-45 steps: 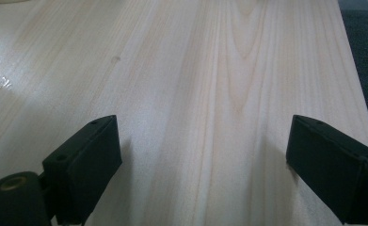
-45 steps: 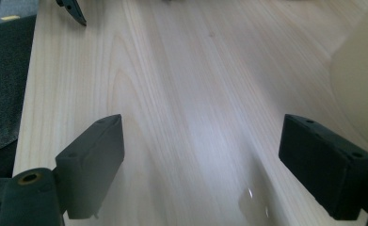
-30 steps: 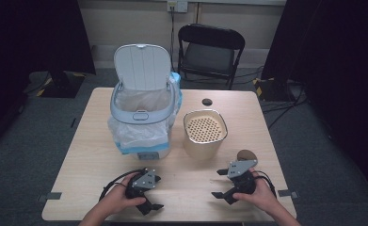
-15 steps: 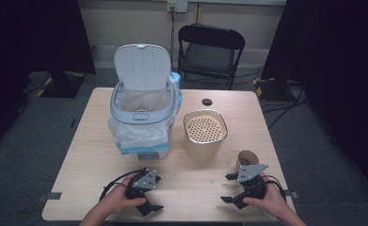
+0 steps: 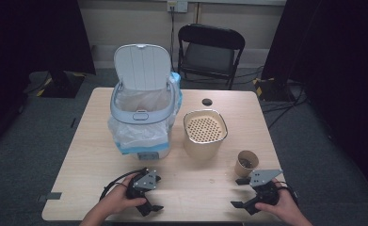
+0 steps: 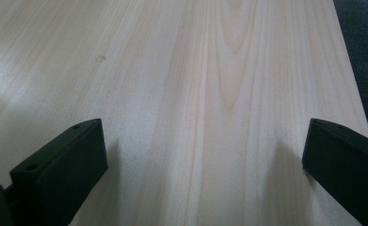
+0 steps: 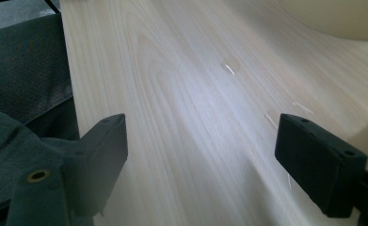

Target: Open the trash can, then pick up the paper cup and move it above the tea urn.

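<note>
1. Gaping wide, both pairs of jaws hold nothing; the right gripper (image 5: 238,193) rests just beside the small paper cup (image 5: 245,163), the left gripper (image 5: 156,193) well apart from it.
2. Judged step: reaching for the cup; next, the right jaws must straddle it.
3. Up high, the open bin (image 5: 141,123) and perforated canister (image 5: 204,133) appear; the gripper views give bare table (image 6: 196,70).

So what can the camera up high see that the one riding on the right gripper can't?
The high view takes in the white bin with its lid up and bag inside, the perforated-top container, the small brown cup, the chair and the left gripper. The right gripper view gives a close look between the right gripper jaws, wide apart over bare wood, plus fine scratches. Both show the wooden table and that gripper.
</note>
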`<state>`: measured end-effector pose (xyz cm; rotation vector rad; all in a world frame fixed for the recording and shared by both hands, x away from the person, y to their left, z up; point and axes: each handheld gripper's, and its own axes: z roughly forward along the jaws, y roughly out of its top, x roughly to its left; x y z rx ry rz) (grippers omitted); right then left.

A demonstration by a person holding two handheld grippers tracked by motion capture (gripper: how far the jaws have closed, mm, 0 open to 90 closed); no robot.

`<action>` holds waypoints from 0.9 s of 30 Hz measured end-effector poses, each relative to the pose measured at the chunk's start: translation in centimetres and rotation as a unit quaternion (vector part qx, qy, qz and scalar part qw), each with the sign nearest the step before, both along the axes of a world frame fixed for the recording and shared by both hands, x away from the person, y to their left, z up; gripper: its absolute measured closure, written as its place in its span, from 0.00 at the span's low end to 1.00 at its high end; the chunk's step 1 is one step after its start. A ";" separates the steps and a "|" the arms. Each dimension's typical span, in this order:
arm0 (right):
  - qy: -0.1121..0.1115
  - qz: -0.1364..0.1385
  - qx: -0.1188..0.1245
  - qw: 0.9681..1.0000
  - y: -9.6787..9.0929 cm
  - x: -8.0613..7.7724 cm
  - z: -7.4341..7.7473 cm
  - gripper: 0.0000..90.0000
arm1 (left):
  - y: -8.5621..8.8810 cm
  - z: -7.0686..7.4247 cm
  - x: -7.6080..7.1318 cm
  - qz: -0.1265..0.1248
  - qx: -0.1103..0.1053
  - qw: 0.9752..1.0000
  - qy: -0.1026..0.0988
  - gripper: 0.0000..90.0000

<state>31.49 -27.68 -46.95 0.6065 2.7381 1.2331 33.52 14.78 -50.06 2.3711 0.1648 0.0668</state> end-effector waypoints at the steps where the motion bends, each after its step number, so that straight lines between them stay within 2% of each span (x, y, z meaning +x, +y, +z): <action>1: -0.001 -0.003 -0.002 1.000 -0.3 -0.1 0.0 0.19 | 0.0 0.0 0.0 -0.002 -0.003 1.000 0.000 0.00; 13: -0.013 -0.051 -0.005 0.999 -3.4 0.0 -0.1 0.18 | 0.0 0.0 0.0 -0.002 -0.001 1.000 -0.001 0.00; 19: -0.017 -0.066 -0.012 0.998 -4.2 0.2 -0.2 0.18 | 0.0 -0.1 0.0 -0.001 -0.006 1.000 0.000 0.00; 22: -0.023 -0.074 -0.013 0.997 -4.6 0.3 -0.2 0.18 | 0.0 0.0 0.0 -0.002 0.001 1.000 -0.001 0.00; 27: -0.026 -0.090 -0.012 0.995 -5.1 0.7 -0.1 0.18 | 0.0 0.0 0.0 -0.002 0.000 1.000 -0.001 0.00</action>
